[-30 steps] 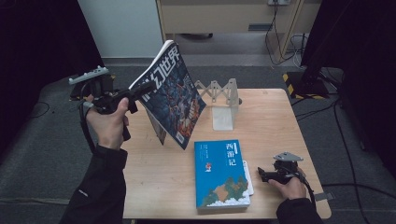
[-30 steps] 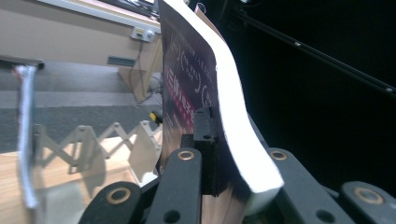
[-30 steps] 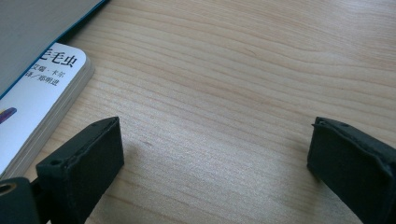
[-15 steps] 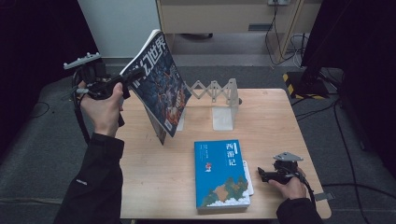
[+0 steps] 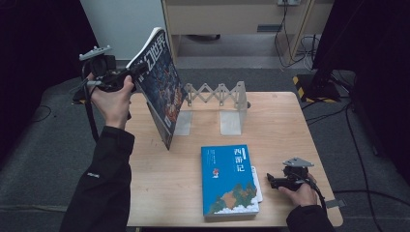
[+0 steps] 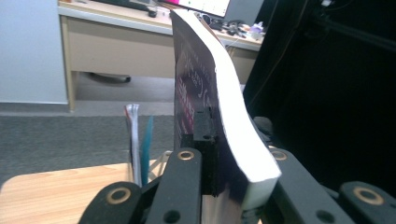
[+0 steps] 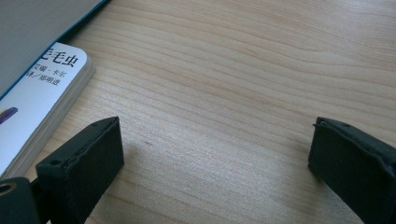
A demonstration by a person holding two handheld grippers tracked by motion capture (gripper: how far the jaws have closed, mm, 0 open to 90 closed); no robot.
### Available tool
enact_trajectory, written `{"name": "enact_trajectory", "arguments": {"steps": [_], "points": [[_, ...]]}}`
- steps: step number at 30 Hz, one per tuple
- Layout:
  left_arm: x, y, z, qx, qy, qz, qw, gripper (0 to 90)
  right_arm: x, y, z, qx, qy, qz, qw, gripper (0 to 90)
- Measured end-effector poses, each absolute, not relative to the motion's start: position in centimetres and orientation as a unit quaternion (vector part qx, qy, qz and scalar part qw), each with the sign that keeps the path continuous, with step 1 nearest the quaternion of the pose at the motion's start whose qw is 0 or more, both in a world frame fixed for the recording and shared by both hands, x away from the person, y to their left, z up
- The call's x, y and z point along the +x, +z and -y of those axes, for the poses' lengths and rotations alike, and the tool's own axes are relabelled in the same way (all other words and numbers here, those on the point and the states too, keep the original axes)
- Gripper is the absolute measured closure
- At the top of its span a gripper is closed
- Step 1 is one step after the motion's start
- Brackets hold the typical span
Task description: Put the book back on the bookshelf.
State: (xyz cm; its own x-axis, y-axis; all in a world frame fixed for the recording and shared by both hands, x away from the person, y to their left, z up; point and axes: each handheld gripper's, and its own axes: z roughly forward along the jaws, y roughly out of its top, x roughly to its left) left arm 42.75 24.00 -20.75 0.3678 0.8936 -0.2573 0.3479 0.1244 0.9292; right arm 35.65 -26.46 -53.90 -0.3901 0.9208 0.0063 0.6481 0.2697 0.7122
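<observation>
A thick magazine [image 5: 162,87] with a dark illustrated cover hangs tilted above the table's left side, its lower corner off the wood. My left gripper [image 5: 138,72] is shut on its upper edge. In the left gripper view the jaws clamp the magazine [image 6: 224,107] edge-on, and my left gripper [image 6: 224,154] has a pad on each face. A blue book [image 5: 228,179] lies flat near the front edge. My right gripper [image 5: 270,180] rests just right of it, open. In the right gripper view my right gripper [image 7: 217,158] has bare wood between its fingers.
A clear accordion book rack [image 5: 215,96] stands at the back middle of the wooden table [image 5: 290,125]. A small white book [image 7: 42,98] lies under the blue book's right edge, close to my right gripper. Dark floor surrounds the table.
My left hand has carried the magazine leftward and a little up, away from the rack. The right gripper has stayed where it was.
</observation>
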Motion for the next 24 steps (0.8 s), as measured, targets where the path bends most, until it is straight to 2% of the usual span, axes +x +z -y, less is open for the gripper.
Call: {"name": "enact_trajectory", "arguments": {"steps": [24], "points": [[47.4,-23.6,-20.4,0.625,0.289,-0.532,0.493,82.1,35.7,-53.9,26.5,0.508,0.322,-0.771,0.209,3.2]]}}
